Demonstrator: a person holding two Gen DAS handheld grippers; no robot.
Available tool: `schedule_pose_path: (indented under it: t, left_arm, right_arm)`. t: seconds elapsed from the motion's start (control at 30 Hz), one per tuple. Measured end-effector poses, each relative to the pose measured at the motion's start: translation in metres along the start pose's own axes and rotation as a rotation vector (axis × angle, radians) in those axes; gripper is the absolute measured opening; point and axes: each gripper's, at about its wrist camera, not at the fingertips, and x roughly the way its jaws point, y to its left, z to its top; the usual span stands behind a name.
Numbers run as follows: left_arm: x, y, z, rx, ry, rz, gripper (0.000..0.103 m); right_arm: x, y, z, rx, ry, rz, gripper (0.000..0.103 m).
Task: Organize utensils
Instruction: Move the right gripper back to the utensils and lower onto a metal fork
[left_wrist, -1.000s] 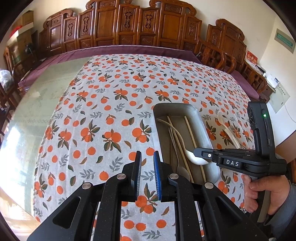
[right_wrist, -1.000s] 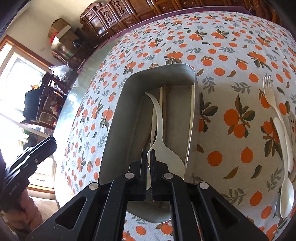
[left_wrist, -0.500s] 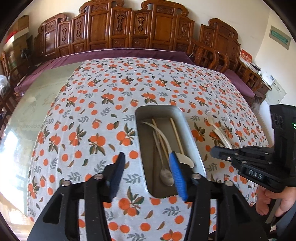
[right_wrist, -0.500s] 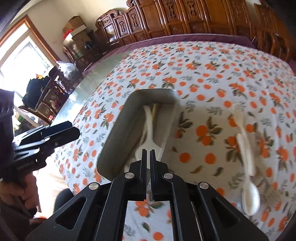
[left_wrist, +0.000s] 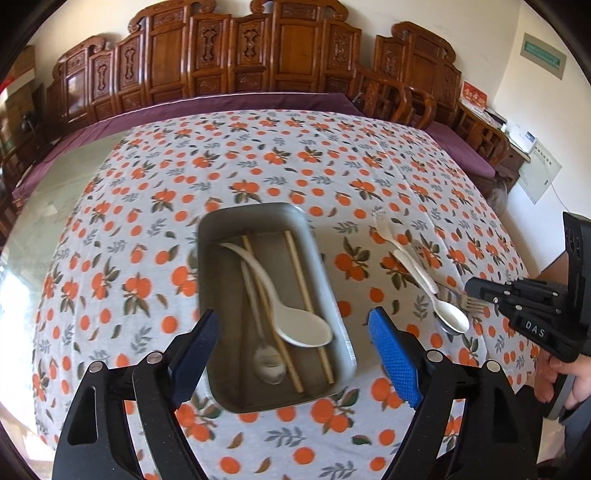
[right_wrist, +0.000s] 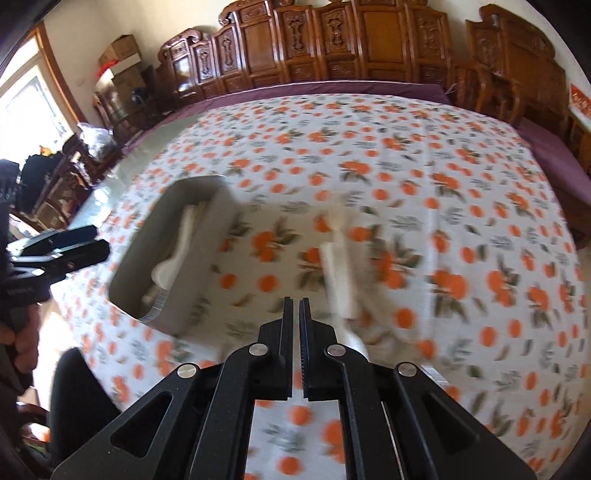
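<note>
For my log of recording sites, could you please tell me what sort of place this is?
Probably a home dining room, perhaps a formal one: a large table under an orange-print cloth, a row of carved wooden chairs along the wall, and utensils in a metal tray.

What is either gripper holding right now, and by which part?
Nothing. The left gripper is open wide above the tray; the right gripper is shut on nothing, over the tablecloth.
</note>
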Motion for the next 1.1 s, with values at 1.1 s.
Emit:
schedule_pose_path:
  t: [1.1]
  left_arm:
    - [0.075, -0.096, 0.0, 0.081, 0.119, -0.014, 0.079]
  right_arm:
    - [0.062, -0.064, -0.021, -0.188, 0.156, -0.003, 0.025]
